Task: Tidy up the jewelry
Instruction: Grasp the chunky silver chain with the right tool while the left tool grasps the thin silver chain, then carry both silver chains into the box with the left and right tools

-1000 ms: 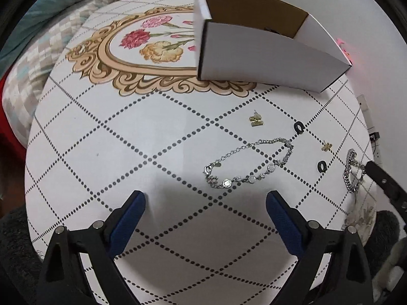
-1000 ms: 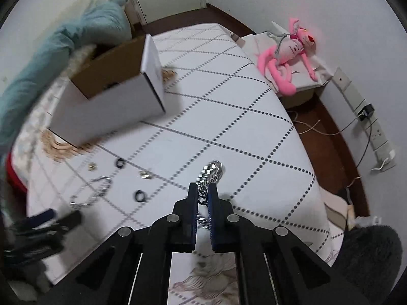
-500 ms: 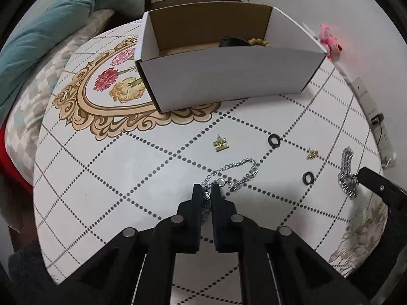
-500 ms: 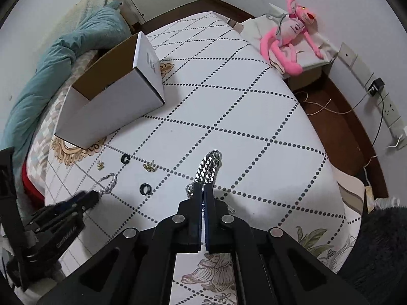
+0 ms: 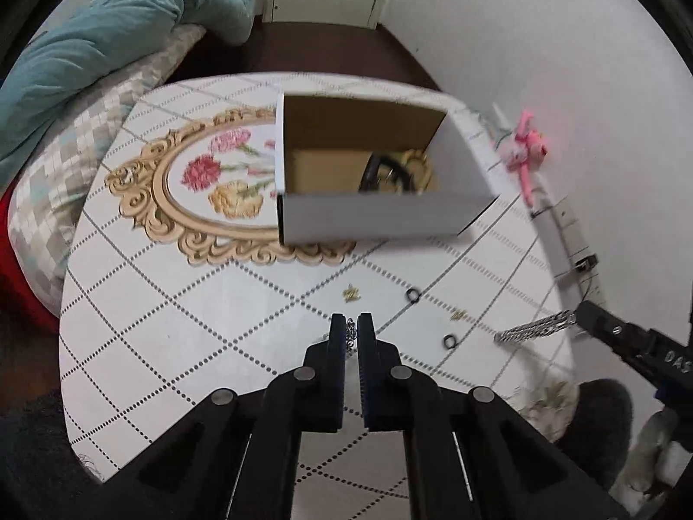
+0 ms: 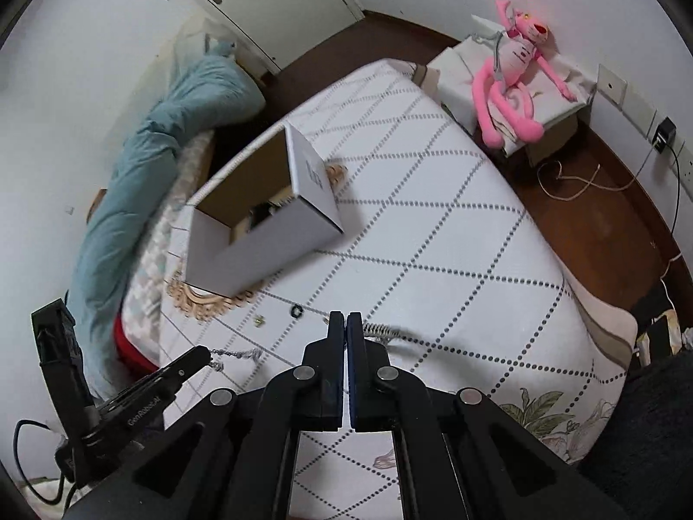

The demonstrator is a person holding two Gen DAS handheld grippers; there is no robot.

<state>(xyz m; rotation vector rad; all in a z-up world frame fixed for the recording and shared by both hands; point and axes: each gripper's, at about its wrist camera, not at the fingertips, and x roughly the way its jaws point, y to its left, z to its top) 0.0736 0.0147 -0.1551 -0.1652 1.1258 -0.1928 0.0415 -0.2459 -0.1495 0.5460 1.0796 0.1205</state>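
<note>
My left gripper is shut on a thin silver bracelet, lifted above the white patterned table. In the right wrist view this bracelet dangles from the left gripper. My right gripper is shut on a thick silver chain, blurred and hanging clear of the table. The left wrist view shows the chain stretching from the right gripper. Two black rings and two gold earrings lie on the table.
An open white cardboard box stands beyond the loose pieces, with a dark ring and gold jewelry inside. A teal blanket lies past the table's left edge. A pink plush toy and wall sockets are off to the right.
The left gripper shut on the thin bracelet and rose with it. The right gripper, shut throughout, lifted the thick chain off the table. Both views now look from higher.
</note>
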